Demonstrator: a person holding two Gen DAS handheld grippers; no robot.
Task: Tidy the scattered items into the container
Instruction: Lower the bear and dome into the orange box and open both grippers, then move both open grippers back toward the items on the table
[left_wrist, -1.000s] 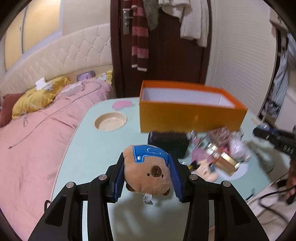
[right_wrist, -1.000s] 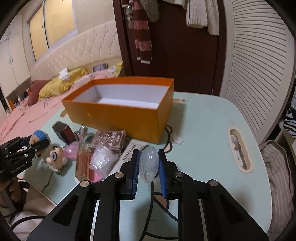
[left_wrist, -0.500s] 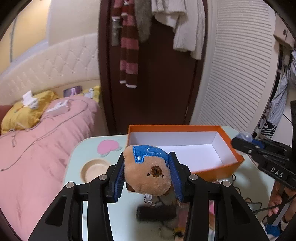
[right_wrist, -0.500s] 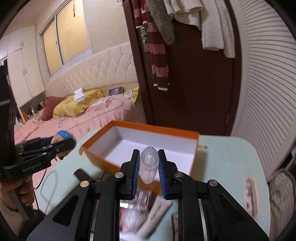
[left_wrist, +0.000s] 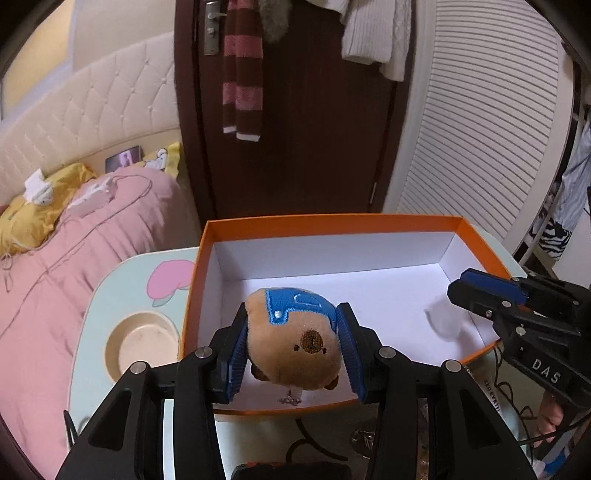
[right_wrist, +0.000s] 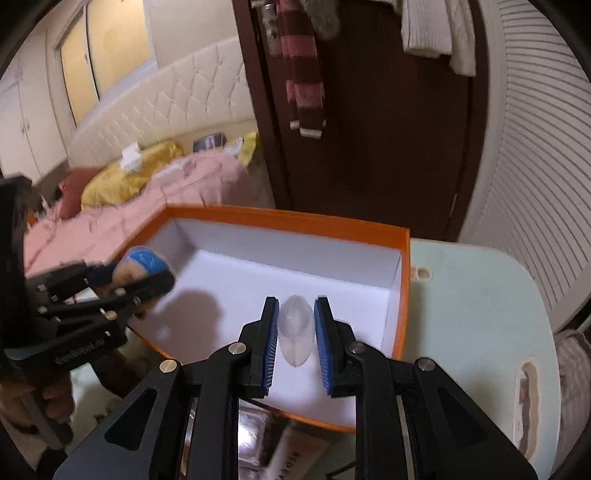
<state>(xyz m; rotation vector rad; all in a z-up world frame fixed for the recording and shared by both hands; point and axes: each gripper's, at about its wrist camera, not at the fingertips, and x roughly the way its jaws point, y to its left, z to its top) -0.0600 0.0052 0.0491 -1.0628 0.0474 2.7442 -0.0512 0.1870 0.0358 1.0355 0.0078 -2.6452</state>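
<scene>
The right tool (right_wrist: 295, 339) sits at the six o'clock edge, its blue pads (right_wrist: 269, 343) clamped on a translucent egg-shaped capsule (right_wrist: 295, 334) above the white floor of the orange box (right_wrist: 404, 295). At nine o'clock the left tool (right_wrist: 147, 275) reaches over the box's left wall, gripping a brown plush toy with a blue cap (right_wrist: 142, 264); its shadow falls on the box floor. The pale green bench (right_wrist: 472, 295) spreads toward three o'clock. A pink bed (right_wrist: 122, 229) lies at ten o'clock, and a striped scarf (right_wrist: 303, 74) hangs on the dark door at twelve.
</scene>
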